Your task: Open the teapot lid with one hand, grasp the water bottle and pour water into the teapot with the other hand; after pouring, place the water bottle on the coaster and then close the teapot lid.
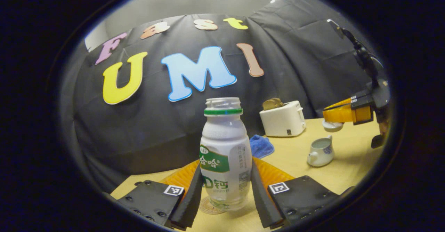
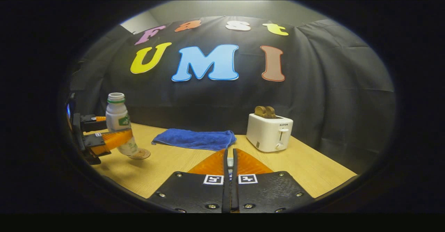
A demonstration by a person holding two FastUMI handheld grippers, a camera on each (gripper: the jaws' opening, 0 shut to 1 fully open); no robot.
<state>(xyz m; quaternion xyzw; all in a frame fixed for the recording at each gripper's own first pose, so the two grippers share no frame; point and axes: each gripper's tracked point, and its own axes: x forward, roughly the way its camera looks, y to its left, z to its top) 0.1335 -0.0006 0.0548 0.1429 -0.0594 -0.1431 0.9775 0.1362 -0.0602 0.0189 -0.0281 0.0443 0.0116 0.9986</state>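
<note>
Gripping the water bottle [image 1: 225,155], the left gripper [image 1: 226,193] has both fingers pressed on its sides; the bottle's base touches the coaster [image 1: 208,206]. Right gripper [image 2: 229,162] holds the lid [image 1: 332,125], fingers nearly together. Teapot [image 1: 320,151] stands uncovered at three o'clock.

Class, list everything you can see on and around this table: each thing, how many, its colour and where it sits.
water bottle: one, white with green band, over the coaster
coaster: one, brown, under the bottle
teapot: one, white, lid off, on the table
teapot lid: one, white, held above the table
toaster: one, white, near the wall
bread: two slices, brown, in the toaster
cloth: one, blue, beside the toaster
table: one, light wood
left tongs: gripping the bottle
right tongs: gripping the lid
</note>
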